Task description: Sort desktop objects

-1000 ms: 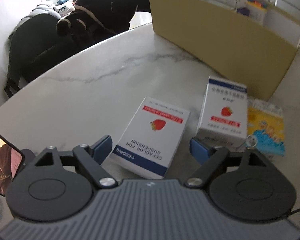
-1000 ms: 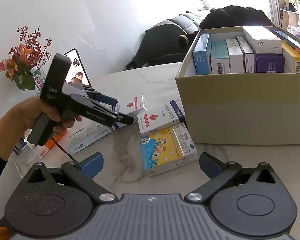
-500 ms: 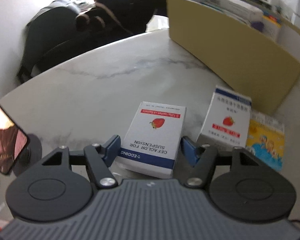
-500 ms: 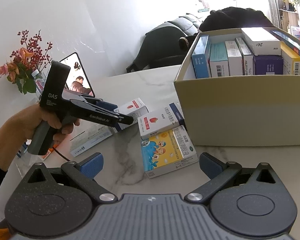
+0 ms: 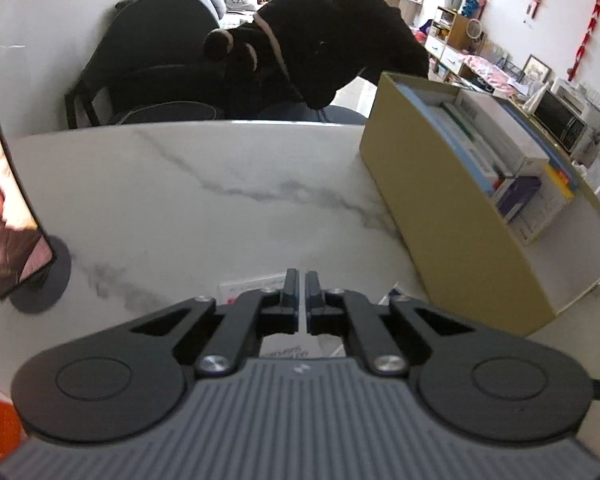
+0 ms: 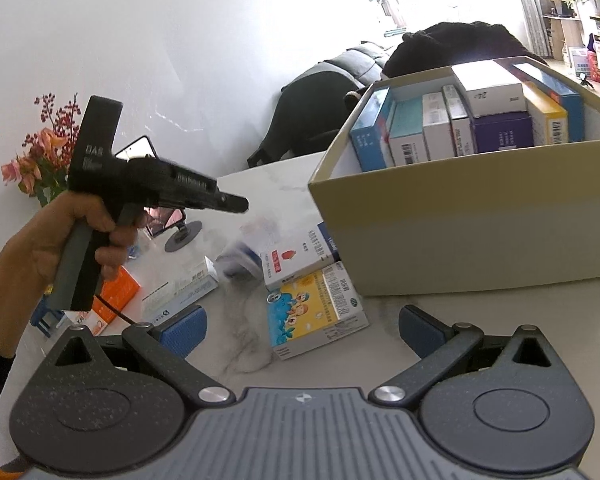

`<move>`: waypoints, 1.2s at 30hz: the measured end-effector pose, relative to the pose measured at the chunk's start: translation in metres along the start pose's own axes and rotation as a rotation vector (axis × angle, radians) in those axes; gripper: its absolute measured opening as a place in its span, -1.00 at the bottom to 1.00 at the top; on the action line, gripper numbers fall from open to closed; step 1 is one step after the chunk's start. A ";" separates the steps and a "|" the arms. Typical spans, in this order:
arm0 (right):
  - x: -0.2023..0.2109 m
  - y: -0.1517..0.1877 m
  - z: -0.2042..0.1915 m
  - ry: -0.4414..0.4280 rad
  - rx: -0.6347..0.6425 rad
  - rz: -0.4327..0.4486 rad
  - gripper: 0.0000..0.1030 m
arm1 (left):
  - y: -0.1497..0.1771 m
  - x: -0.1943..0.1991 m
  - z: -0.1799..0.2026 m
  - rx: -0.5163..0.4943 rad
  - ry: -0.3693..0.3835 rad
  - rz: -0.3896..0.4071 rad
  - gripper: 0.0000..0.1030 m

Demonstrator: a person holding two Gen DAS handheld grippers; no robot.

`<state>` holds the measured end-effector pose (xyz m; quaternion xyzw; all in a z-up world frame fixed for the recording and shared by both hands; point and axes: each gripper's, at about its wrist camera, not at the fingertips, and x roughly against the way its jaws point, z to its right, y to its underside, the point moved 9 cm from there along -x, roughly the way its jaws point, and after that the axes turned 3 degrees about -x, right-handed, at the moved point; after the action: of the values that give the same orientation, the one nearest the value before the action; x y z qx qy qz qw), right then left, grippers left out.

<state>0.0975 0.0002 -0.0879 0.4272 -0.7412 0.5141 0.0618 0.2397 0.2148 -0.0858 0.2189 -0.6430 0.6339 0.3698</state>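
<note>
Up above the marble tabletop (image 5: 188,200), the left gripper (image 5: 300,280) has its jaws pressed together, with nothing visibly between them. A blurred white strawberry box (image 6: 244,248) hangs in mid-air below it. Nearer, the right gripper (image 6: 300,326) hovers, jaws spread, beside the cardboard box (image 6: 480,224).

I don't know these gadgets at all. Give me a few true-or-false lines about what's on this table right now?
1. The right gripper is open. True.
2. The cardboard box is empty. False: medicine boxes stand packed inside.
3. A yellow cartoon box lies on the marble table near the cardboard box. True.
4. The left gripper is wide open. False: its jaws are almost together.
</note>
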 end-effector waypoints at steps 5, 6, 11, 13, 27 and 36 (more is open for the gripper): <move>0.013 -0.004 0.007 -0.020 -0.014 0.028 0.99 | 0.003 -0.007 0.008 -0.067 -0.036 -0.018 -0.21; 0.014 -0.004 0.009 -0.020 -0.018 0.028 0.99 | 0.006 -0.008 0.010 -0.084 -0.033 -0.032 -0.01; 0.014 -0.003 0.016 -0.026 -0.038 0.024 0.99 | 0.023 -0.021 0.005 -0.088 -0.101 -0.117 0.21; 0.014 -0.003 0.016 -0.033 -0.035 0.023 0.99 | 0.027 -0.029 0.000 -0.073 -0.138 -0.149 0.20; 0.009 -0.003 0.022 -0.040 -0.054 0.010 0.99 | 0.040 -0.042 -0.020 0.067 -0.241 -0.161 0.10; 0.011 -0.005 0.024 -0.051 -0.066 0.019 0.99 | -0.003 -0.010 -0.001 0.055 -0.223 -0.061 0.10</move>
<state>0.1023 -0.0263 -0.0897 0.4308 -0.7630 0.4790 0.0522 0.2484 0.2141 -0.0917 0.3174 -0.6555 0.6116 0.3088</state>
